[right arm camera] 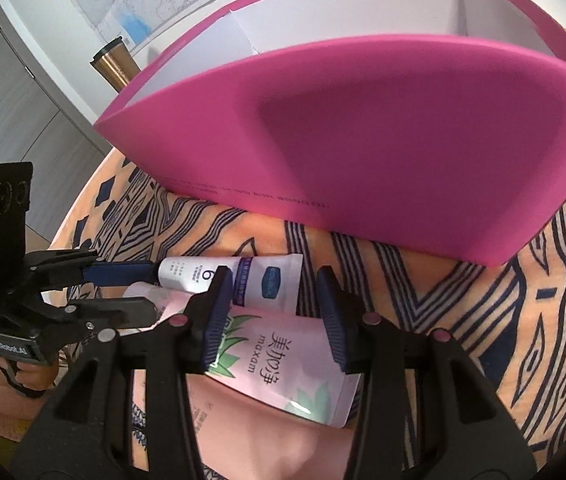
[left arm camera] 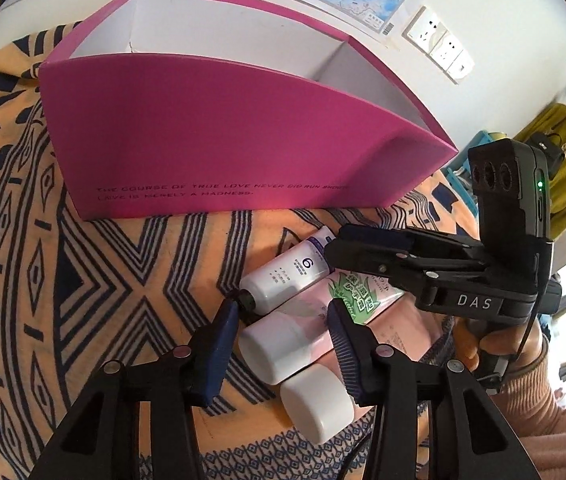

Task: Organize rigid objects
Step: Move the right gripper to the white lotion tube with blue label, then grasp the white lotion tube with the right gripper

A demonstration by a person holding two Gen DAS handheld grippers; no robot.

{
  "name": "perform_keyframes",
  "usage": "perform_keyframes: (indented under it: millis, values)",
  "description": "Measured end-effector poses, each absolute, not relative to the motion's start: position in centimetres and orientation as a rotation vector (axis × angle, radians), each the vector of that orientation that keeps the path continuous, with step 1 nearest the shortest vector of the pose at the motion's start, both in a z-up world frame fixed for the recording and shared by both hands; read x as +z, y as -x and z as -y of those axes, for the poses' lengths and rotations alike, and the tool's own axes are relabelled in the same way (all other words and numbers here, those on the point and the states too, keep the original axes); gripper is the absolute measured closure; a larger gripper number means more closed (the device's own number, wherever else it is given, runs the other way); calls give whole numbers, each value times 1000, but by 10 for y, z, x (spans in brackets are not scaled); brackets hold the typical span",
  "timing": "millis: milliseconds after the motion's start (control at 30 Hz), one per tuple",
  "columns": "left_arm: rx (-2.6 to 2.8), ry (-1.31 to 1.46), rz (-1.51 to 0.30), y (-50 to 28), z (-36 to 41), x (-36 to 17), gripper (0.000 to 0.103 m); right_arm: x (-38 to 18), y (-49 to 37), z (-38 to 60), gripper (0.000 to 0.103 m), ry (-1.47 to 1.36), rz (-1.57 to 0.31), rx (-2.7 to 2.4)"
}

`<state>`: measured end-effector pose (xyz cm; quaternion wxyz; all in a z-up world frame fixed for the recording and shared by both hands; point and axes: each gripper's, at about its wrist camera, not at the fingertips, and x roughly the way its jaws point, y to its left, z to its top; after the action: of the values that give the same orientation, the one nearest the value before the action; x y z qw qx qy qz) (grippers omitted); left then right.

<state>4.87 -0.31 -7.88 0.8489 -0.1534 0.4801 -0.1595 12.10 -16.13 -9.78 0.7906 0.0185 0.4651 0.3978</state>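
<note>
Three tubes lie side by side on the patterned cloth in front of a pink box (left arm camera: 219, 140) (right arm camera: 383, 152) with a white divided inside. A small white tube marked 6 (left arm camera: 287, 274) (right arm camera: 267, 280) lies nearest the box. A pink maxam tube with green leaves (left arm camera: 295, 332) (right arm camera: 283, 364) lies beside it, and another pink tube with a white cap (left arm camera: 317, 404) lies closer. My left gripper (left arm camera: 283, 316) is open, its fingers either side of the maxam tube's cap end. My right gripper (right arm camera: 271, 304) (left arm camera: 347, 240) is open over the tubes' flat ends.
The orange and navy patterned cloth (left arm camera: 103, 300) covers the table. A metal cup (right arm camera: 117, 60) stands behind the box at the left. A wall with maps and sockets (left arm camera: 439, 44) is behind. The table's left edge (right arm camera: 79, 200) shows.
</note>
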Motion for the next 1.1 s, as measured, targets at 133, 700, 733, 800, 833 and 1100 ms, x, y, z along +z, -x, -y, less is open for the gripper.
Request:
perform_keyframes:
  millis: [133, 700, 733, 800, 833, 1100]
  values:
    - [-334, 313, -1013, -52, 7, -79, 56, -99, -120, 160, 56, -51, -1002, 867]
    - [-323, 278, -982, -52, 13, -70, 52, -95, -111, 169, 55, -90, -966, 858]
    - [-324, 277, -978, -52, 13, -69, 52, -93, -110, 170, 55, -92, -960, 859]
    - [-330, 272, -968, -51, 13, -65, 52, -88, -108, 174, 55, -94, -949, 861]
    - [-333, 270, -963, -51, 13, -63, 52, -86, -107, 176, 55, -96, -943, 860]
    - [-367, 244, -911, -49, 22, -42, 52, -69, -98, 195, 55, -105, -896, 845]
